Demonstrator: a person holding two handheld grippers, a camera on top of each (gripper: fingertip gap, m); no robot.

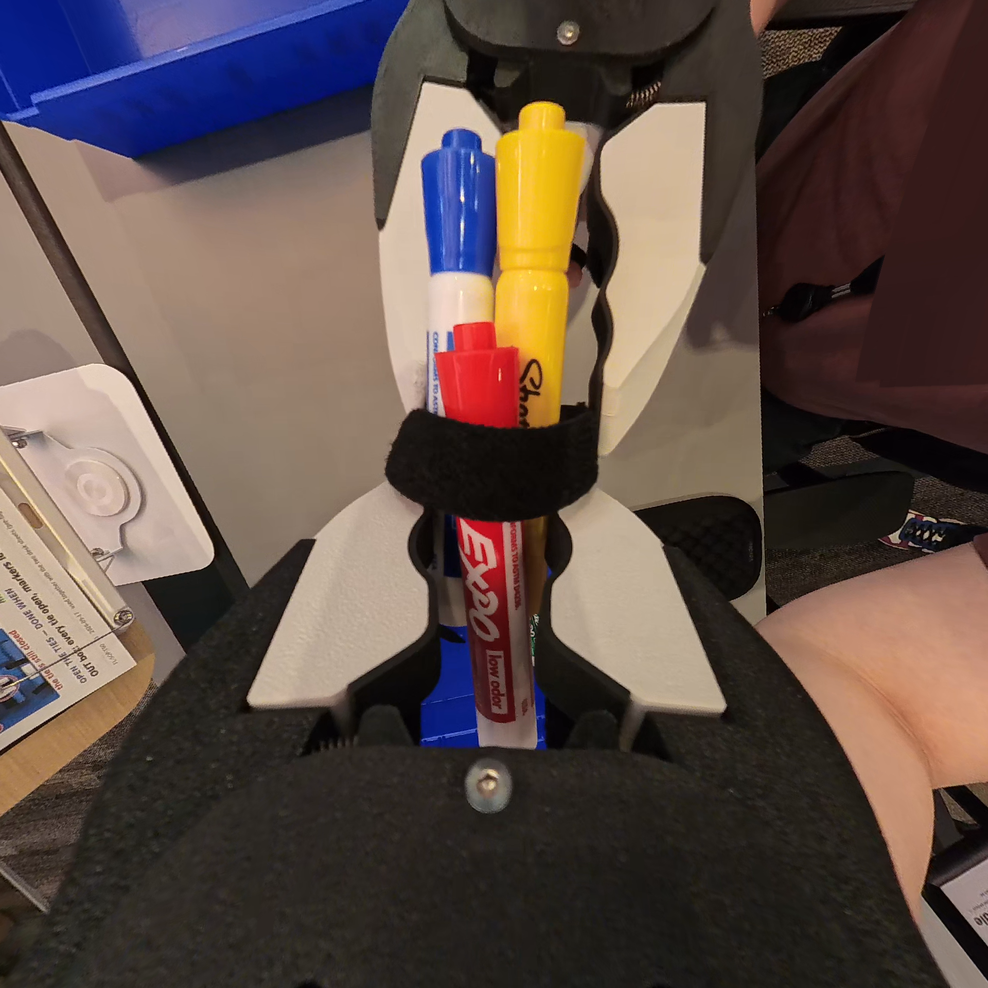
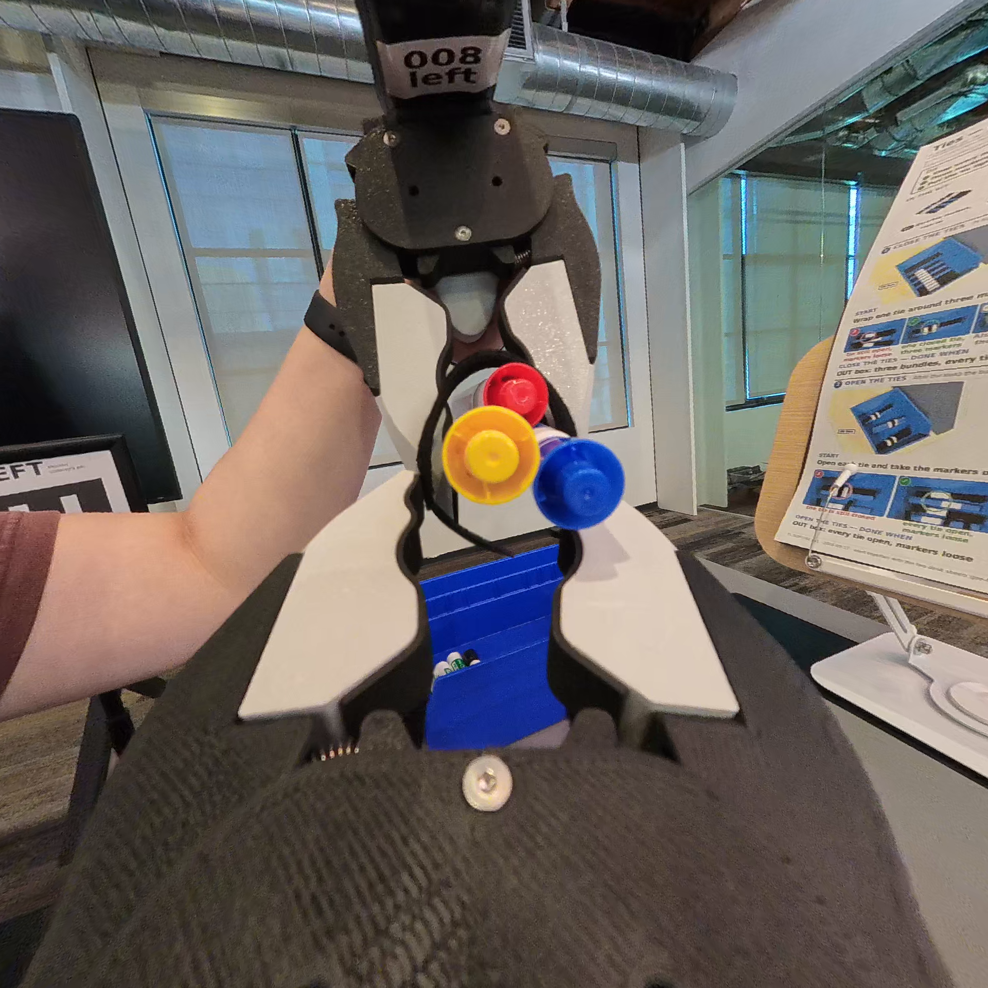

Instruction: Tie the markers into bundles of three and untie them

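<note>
Black hook-and-loop tie (image 1: pixel 491 465) sits wrapped once round a bundle of three markers, so from where I stand one bundle looks made, or very nearly. In the right wrist view a thin tail of that tie trails loose below the caps. I judge it is either being pressed shut or about to be peeled open; I cannot tell which. The left gripper (image 1: pixel 489 534) has its jaws drawn in narrow on the bundle just below the tie, holding it up in the air, clear of the surface. The right gripper (image 2: pixel 508 513) faces it from the far end, its jaws standing about a bundle's width apart on either side of the caps. Whether they press on the markers I cannot tell. By count: one blue marker (image 1: pixel 460 214), one yellow marker (image 1: pixel 537 240) and one red marker (image 1: pixel 478 385), three in all, one tie, and two grippers. Below the bundle lies a blue bin (image 2: pixel 492 599) with a few more markers (image 2: pixel 454 663) in its near corner, too small to count surely, and none of them shows a tie. No other finished bundle is in sight, so I reckon most of the tying and all of the untying remains. An instruction sheet (image 2: pixel 909 374) stands on a holder at the right.
</note>
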